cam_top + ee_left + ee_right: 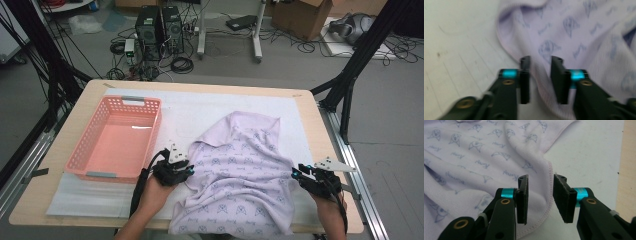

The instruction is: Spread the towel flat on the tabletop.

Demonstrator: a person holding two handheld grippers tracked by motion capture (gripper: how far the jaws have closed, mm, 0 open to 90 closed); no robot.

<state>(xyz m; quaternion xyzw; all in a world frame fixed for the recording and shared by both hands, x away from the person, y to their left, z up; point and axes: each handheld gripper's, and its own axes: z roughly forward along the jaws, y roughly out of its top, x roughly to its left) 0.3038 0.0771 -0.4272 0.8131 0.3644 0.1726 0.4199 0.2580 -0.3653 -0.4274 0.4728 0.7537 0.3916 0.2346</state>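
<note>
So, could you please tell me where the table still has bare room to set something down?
The white mat is bare behind the shirt, between the basket and the far edge, and in the far right corner beyond the shirt. A strip lies free in front of the basket. The basket itself is empty. The near middle is crowded: the shirt, with a claw at each side.

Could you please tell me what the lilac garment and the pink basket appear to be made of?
The garment looks like soft knitted cotton jersey, matt: fine ribbing and a stitched hem show in the right gripper view. The basket looks like moulded plastic, slightly glossy, with perforated walls.
</note>
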